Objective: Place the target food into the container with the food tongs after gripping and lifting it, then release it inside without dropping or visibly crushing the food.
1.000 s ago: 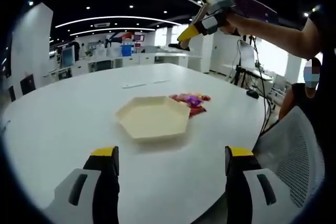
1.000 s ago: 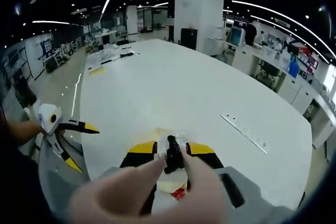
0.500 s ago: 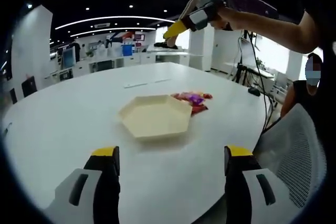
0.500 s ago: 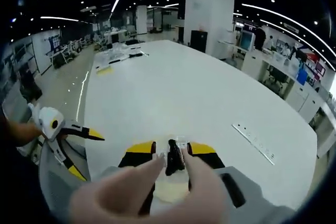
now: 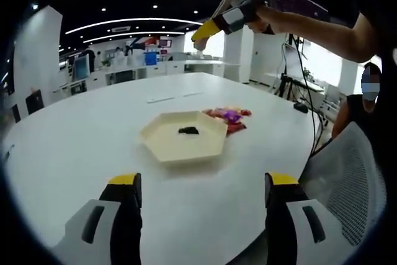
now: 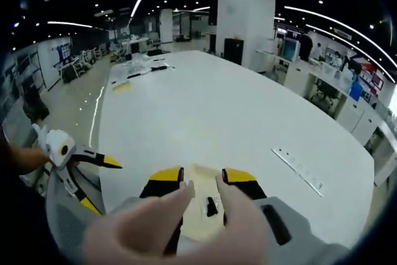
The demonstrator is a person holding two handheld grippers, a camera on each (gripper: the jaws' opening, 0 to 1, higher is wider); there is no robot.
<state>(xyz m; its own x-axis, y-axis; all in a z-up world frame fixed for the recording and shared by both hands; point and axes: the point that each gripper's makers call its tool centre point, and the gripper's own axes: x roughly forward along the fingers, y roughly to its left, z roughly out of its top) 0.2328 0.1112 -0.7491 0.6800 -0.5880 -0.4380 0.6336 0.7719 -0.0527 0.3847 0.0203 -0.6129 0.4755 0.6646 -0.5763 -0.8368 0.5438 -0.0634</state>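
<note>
A cream hexagonal tray (image 5: 162,143) lies on the white table (image 5: 74,147), and a small dark piece of food (image 5: 188,130) rests inside it. My left gripper (image 5: 203,181) hovers open and low over the table's near edge, short of the tray. My right gripper (image 5: 214,28) hangs high above the tray at the end of a person's arm. In the right gripper view the right gripper (image 6: 203,175) holds pale food tongs (image 6: 155,221), whose tips stand apart. The dark food (image 6: 212,206) lies on the tray (image 6: 197,215) far below them.
Red and purple snack packets (image 5: 226,116) lie just behind the tray. A grey mesh chair (image 5: 347,178) stands at the table's right edge. The left gripper (image 6: 74,166) shows off the table's edge. A long strip (image 6: 298,166) lies on the table.
The dark food has left the tongs and now lies in the tray. The tongs' tips have spread apart. The left gripper has stayed still.
</note>
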